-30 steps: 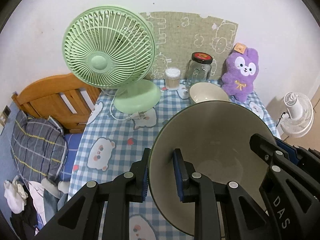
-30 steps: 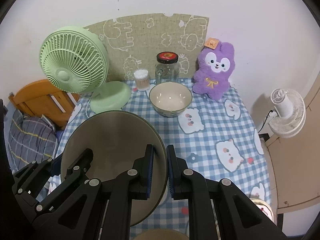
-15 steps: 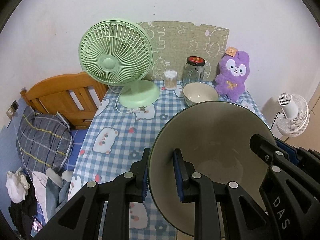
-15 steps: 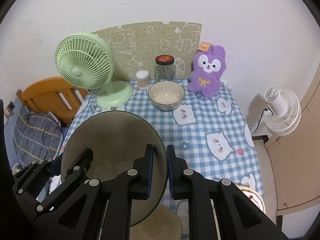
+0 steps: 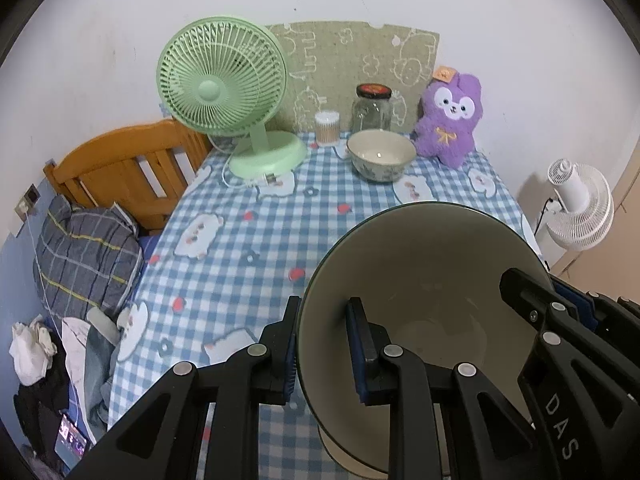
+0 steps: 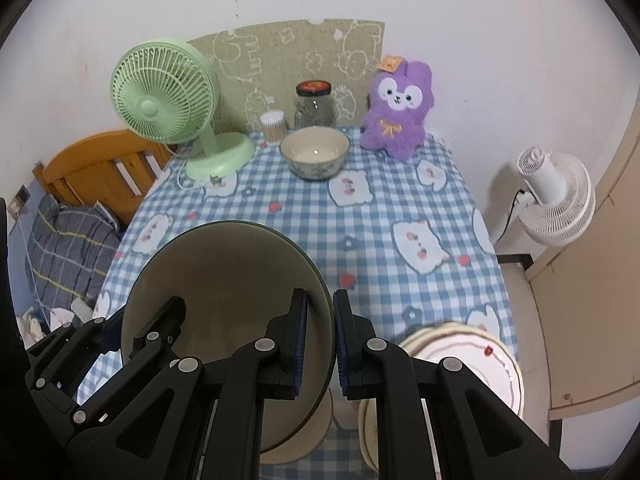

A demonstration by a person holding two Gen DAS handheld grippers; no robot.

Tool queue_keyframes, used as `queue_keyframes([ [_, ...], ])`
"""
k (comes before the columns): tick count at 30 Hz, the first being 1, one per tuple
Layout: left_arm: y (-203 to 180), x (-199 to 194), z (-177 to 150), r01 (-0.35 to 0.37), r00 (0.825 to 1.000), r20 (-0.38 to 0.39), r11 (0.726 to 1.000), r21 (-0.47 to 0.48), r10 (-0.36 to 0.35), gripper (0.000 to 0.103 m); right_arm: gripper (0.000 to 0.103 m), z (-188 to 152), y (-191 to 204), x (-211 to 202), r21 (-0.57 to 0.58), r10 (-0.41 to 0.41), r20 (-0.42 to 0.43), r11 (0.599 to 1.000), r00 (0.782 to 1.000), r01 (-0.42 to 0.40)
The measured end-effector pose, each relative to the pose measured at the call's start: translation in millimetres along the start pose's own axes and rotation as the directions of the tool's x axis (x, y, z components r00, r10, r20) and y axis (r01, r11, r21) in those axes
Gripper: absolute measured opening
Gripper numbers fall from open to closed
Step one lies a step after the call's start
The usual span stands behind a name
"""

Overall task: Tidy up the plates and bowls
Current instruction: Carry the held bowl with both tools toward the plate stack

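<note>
A table under a blue-and-white checked tablecloth (image 6: 400,208) with cartoon animal patches spreads ahead of both grippers. At its far end, well beyond the fingertips, stand a green desk fan (image 5: 222,92), a purple plush rabbit (image 6: 396,108), a glass jar with a dark lid (image 5: 372,108) and a small tub of cotton swabs (image 5: 327,127).

The task's main thing is a large dark-rimmed bowl (image 5: 424,292) with a pale inside, held tilted above the cloth between the two grippers. The left gripper (image 5: 322,350) is clamped on its left rim — one blue pad outside the wall, one inside. The right gripper (image 6: 320,344) is clamped on the opposite rim the same way. Beneath the bowl, seen from the right wrist, part of a pale round dish (image 6: 298,448) shows; what kind of dish is hard to tell.

Just to the right of the right gripper, near the table's front edge, lies a stack of white plates (image 6: 472,356) with a red-trimmed pattern. Far ahead, near the jar, sits a smaller patterned bowl (image 6: 315,152).

The step in hand appears to be carrying the large bowl to its resting place. To do it well, both hands should likely move together at one height so neither rim slips from its pads, level the bowl before lowering it, and keep it clear of the plate stack — releasing only once its base rests flat.
</note>
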State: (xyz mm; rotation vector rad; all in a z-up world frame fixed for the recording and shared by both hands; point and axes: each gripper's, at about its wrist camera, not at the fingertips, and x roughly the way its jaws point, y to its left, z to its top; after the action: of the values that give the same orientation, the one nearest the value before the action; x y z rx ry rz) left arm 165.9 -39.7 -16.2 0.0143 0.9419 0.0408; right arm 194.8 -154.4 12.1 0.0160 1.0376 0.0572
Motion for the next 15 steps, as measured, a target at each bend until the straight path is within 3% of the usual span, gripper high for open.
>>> queue_keyframes([
  [15, -11, 18, -42, -0.002, 0.998, -0.058, 1.000, -0.005, 0.001, 0.020, 0.016, -39, -10, 23, -0.001, 0.000, -0.061, 1.000, 0.998, 0.000],
])
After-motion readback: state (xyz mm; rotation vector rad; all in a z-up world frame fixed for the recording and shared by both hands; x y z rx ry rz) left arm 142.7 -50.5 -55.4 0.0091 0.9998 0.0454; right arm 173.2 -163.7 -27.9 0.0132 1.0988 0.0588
